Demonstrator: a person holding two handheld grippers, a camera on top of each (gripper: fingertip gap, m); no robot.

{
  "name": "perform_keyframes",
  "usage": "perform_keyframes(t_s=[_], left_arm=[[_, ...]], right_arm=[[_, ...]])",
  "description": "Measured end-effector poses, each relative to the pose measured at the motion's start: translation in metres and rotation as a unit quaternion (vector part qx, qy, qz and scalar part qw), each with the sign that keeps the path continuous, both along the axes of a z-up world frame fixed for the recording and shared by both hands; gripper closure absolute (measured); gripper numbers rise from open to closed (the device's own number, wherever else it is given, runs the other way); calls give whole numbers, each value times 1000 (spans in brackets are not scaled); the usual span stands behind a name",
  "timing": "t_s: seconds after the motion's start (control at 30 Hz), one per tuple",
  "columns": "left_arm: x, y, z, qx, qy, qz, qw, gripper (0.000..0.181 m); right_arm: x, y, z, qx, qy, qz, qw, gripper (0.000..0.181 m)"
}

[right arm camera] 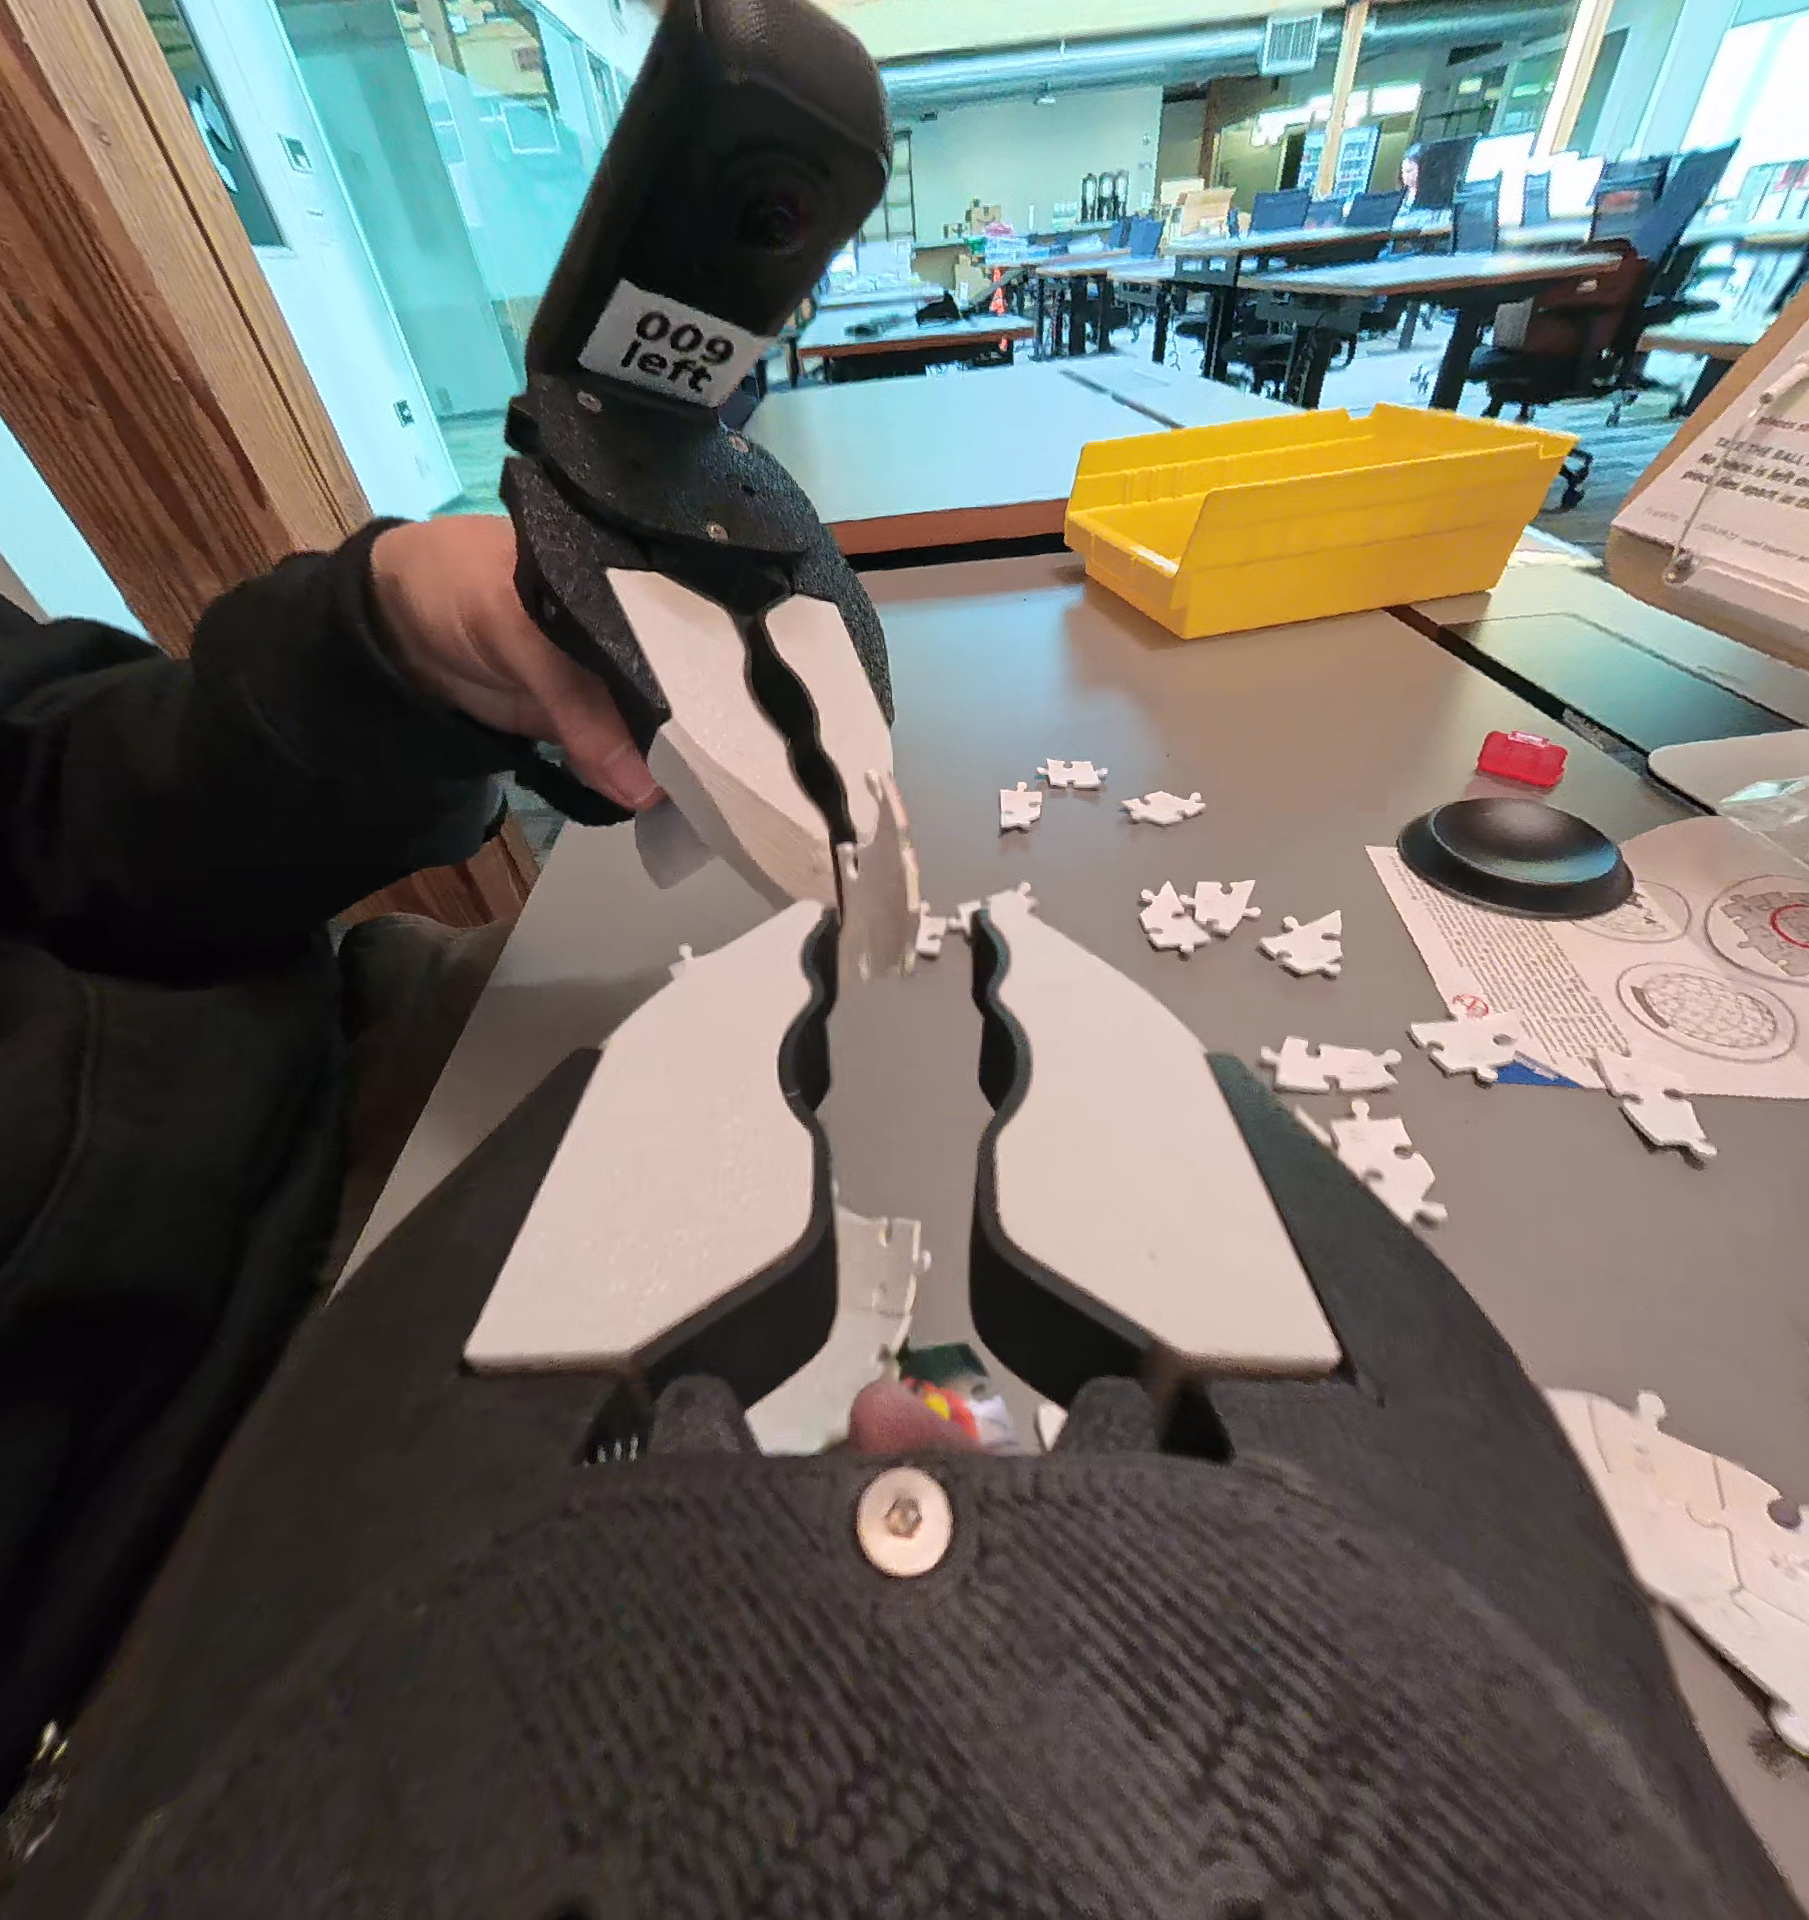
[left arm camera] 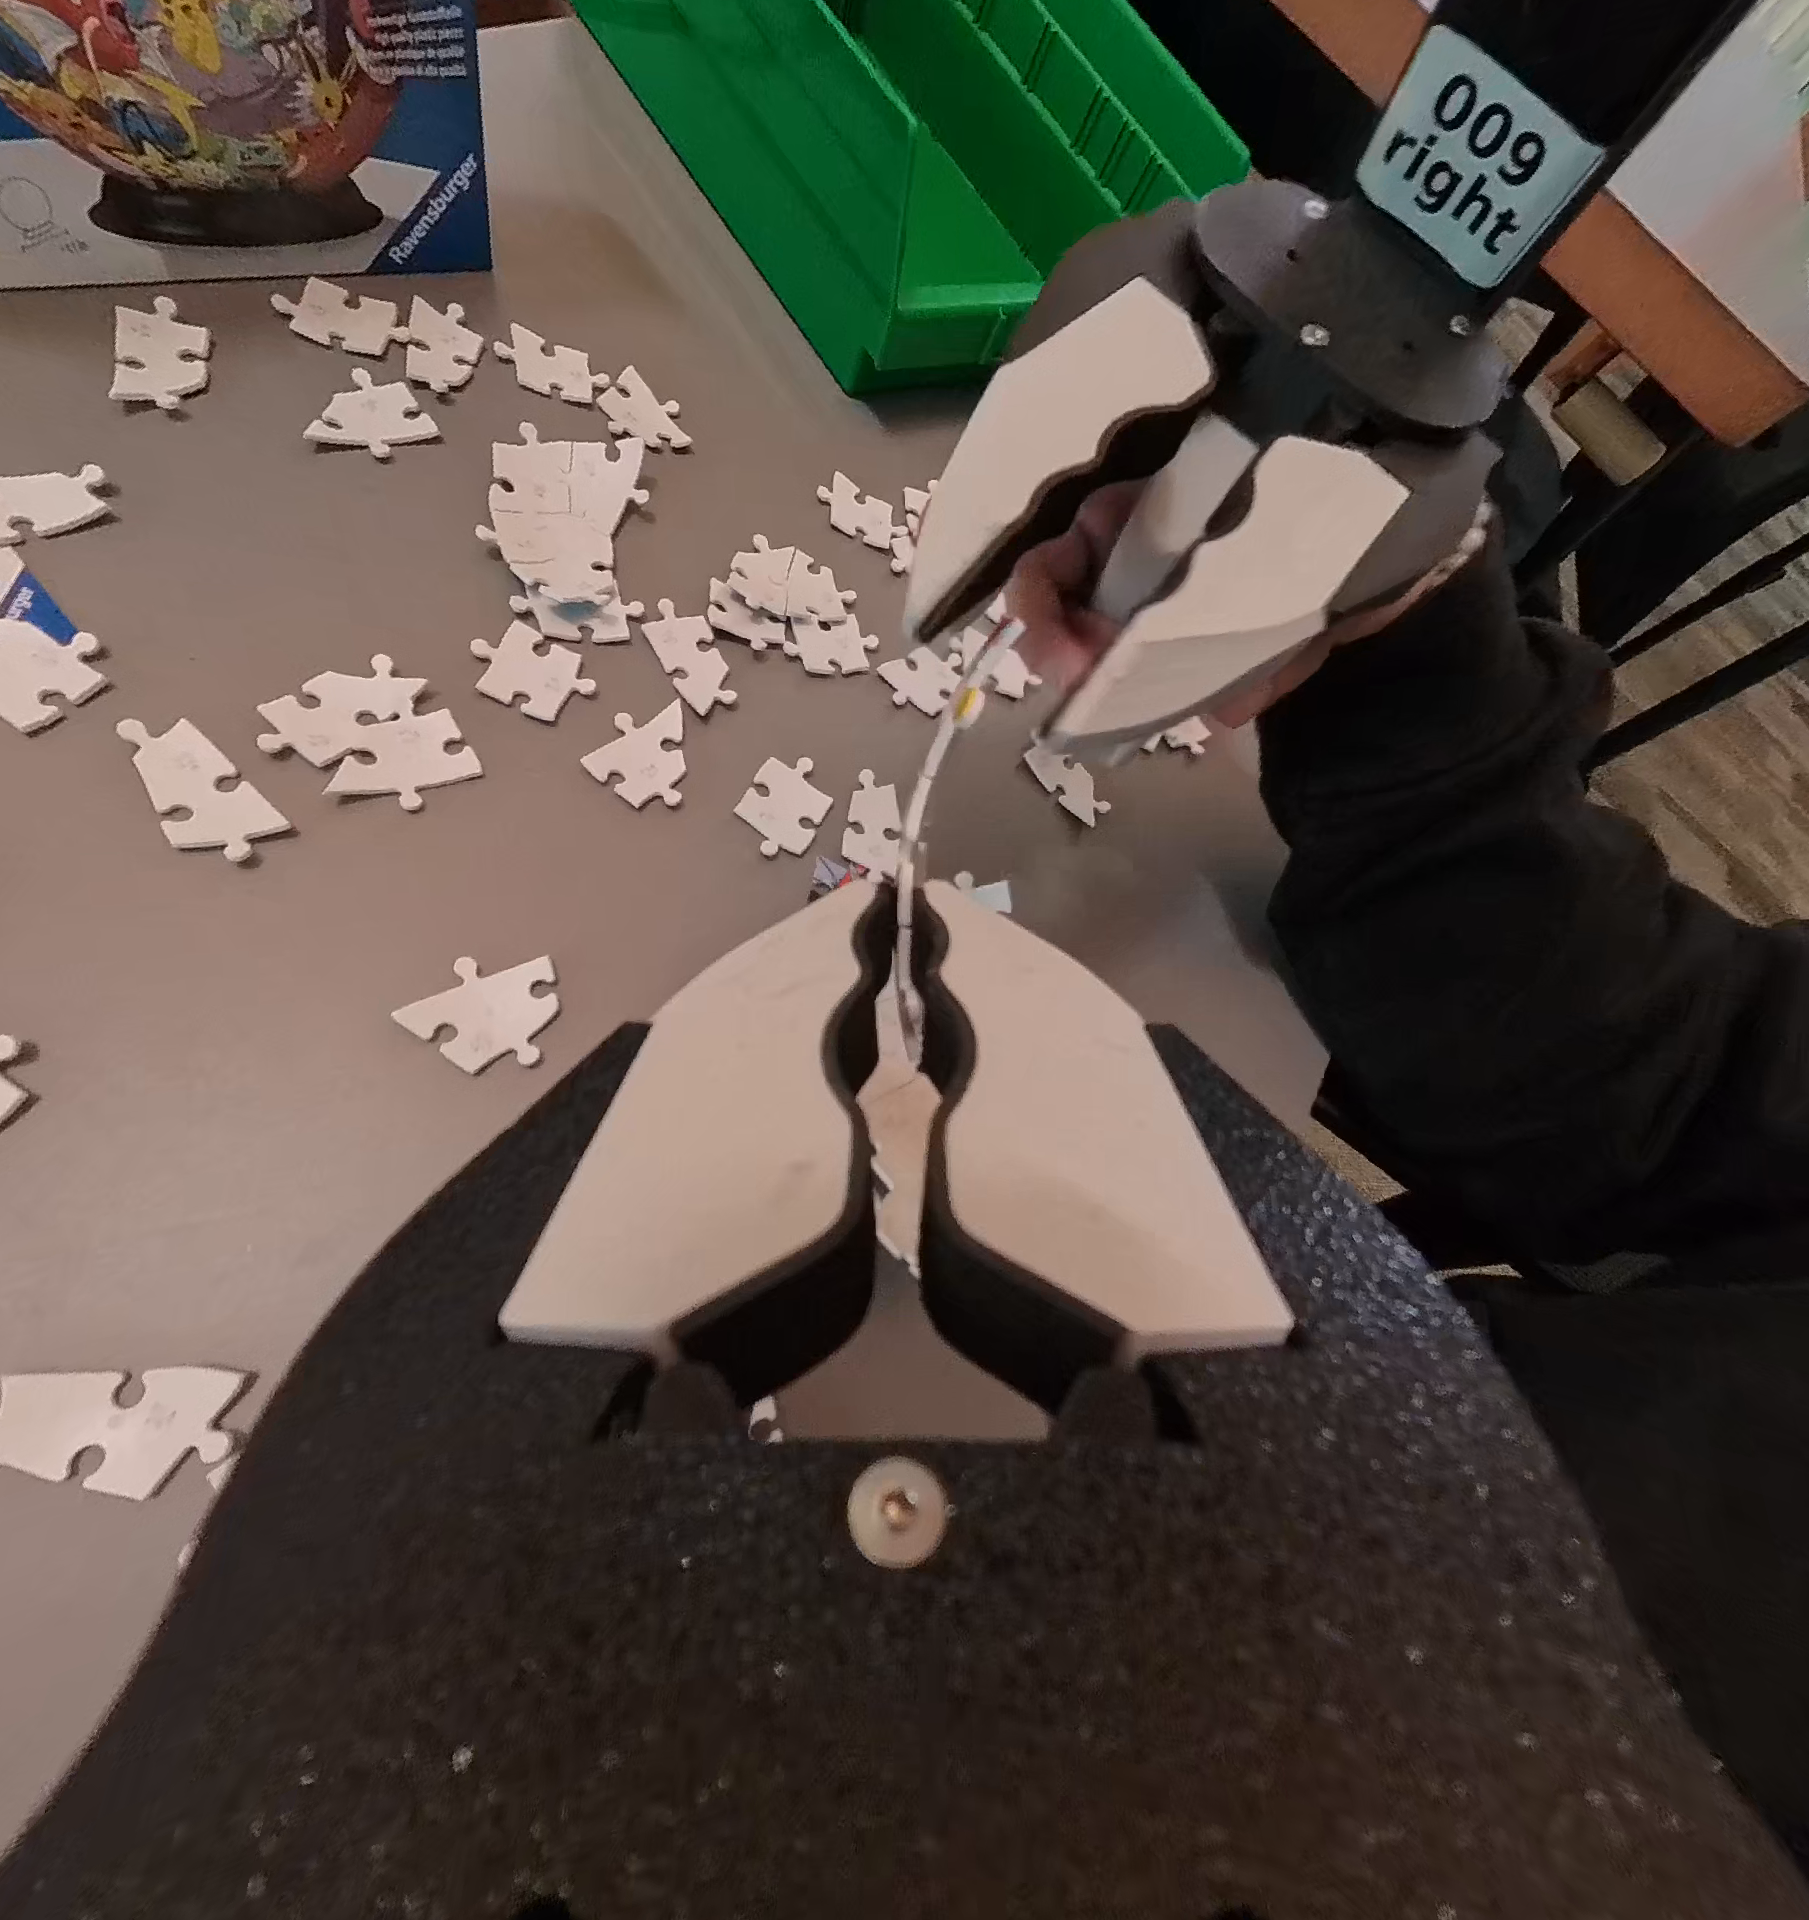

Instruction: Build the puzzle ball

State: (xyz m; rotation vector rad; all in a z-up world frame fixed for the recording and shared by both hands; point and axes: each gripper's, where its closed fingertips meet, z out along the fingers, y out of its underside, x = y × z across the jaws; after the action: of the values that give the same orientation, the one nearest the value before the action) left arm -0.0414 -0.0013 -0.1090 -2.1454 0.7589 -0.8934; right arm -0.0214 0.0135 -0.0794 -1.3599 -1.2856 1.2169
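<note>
My left gripper (left arm camera: 905,906) is shut on a curved strip of joined white puzzle pieces (left arm camera: 931,790), seen edge-on and held above the grey table (left arm camera: 256,1174). The strip's far end reaches between the jaws of my right gripper (left arm camera: 988,681), which is open. In the right wrist view my right gripper (right arm camera: 905,914) stands open, with the left gripper (right arm camera: 858,842) holding the strip (right arm camera: 879,914) just above and between its tips. Another joined section (right arm camera: 879,1278) shows through the gap lower down; I cannot tell what supports it. Many loose pieces (left arm camera: 526,675) lie white side up.
The puzzle box (left arm camera: 204,135) and green bins (left arm camera: 931,208) stand at the table's far side. A yellow bin (right arm camera: 1295,509), a black round stand (right arm camera: 1513,852), an instruction sheet (right arm camera: 1606,997) and a larger joined section (right arm camera: 1762,1579) lie to the right. One gripper's finger ends stand about 4 cm off the other's. From the left gripper's tips to the joined section (right arm camera: 879,1278) is close to 10 cm.
</note>
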Motion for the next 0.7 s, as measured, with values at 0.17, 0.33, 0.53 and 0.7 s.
perform_keyframes(t_s=[0.17,0.33,0.53,0.7], left_arm=[[-17,1,-6,-20,6,20,1000,179],[-24,0,-13,-29,26,38,999,179],[-22,-1,-14,-31,23,38,999,179],[-29,-2,-14,-33,17,40,998,179]], right_arm=[[37,12,-35,-21,-133,-50,990,138],[32,13,-65,-64,-187,-45,979,144],[19,8,-90,-84,-243,-26,966,150],[25,15,-81,-46,-244,-51,967,143]])
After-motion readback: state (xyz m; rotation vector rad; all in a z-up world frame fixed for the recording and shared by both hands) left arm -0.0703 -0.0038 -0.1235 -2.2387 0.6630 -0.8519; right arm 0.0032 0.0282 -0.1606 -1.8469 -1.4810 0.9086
